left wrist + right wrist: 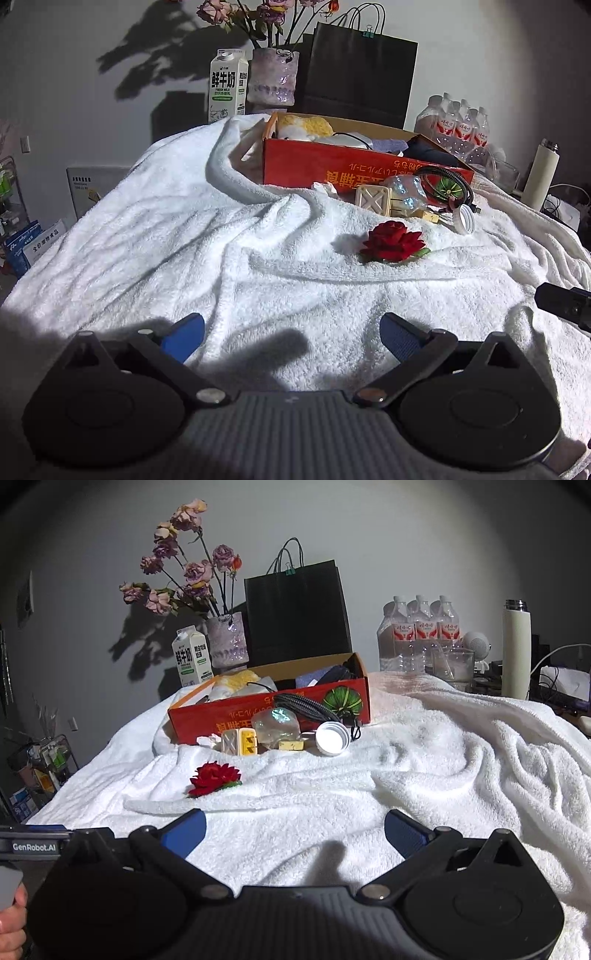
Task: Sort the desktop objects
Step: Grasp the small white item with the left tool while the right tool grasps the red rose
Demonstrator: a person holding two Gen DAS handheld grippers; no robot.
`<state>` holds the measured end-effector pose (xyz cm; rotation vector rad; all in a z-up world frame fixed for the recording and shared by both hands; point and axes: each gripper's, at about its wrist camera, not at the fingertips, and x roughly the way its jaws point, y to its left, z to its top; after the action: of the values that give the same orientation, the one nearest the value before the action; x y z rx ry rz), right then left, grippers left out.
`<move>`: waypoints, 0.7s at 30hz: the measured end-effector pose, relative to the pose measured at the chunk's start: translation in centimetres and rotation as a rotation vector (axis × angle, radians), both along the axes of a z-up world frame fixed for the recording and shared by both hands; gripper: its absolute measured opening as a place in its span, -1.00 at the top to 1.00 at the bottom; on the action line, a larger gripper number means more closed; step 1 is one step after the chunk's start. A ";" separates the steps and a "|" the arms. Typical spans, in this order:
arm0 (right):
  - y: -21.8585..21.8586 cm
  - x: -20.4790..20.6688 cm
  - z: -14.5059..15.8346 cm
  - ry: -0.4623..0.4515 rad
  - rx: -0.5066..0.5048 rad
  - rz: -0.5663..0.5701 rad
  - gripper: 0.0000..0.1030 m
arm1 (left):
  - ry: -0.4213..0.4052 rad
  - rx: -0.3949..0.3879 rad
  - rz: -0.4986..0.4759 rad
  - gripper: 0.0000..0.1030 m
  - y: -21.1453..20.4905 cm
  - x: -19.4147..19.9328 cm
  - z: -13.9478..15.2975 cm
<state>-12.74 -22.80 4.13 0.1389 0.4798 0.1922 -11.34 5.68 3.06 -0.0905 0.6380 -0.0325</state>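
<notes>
The milk carton [192, 661] behind the red cardboard box [273, 709] carries large Chinese characters with "FRESH MILK" printed beneath, and the box's front face shows upside-down orange lettering beside a green melon picture [341, 701]. "GenRobot.AI" is readable on the left gripper's body at the edge of the right wrist view. Both the left gripper [293, 334] and the right gripper [295, 832] hover with jaws spread wide and nothing between them, over a rumpled white towel [443, 775] that covers the whole surface. A red fabric rose [393, 242] lies on the towel in front of the box; right against the box's front sit a beige plug [231, 741], a yellow adapter [248, 741], a clear crumpled bottle [279, 722], a white lid [332, 738] and a coiled braided cable [306, 705]. Behind the box stand a black paper bag [295, 616], a vase of faded flowers [227, 638] and red-labelled water bottles [417, 635] against a grey wall.
</notes>
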 end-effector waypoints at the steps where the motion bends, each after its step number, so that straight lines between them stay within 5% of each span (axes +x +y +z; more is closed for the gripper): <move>1: 0.0 0.2 -0.1 0.000 0.001 -0.001 -1.00 | 0.005 0.001 0.002 -1.00 0.0 0.1 -0.1; 8: 0.3 1.2 -1.1 0.033 0.002 -0.009 -0.99 | 0.012 -0.001 0.012 -1.00 0.0 0.5 0.0; 13: 0.3 2.1 -0.6 0.011 0.008 0.032 -0.88 | 0.008 -0.036 -0.082 -1.00 -0.4 2.3 1.0; 21: 2.2 7.7 1.5 0.015 0.004 0.226 -0.76 | -0.028 -0.008 -0.216 -0.87 0.7 11.4 3.4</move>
<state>-5.04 -20.56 5.64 0.0901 0.5095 0.4137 0.09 6.38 6.47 -0.0283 0.6178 -0.2445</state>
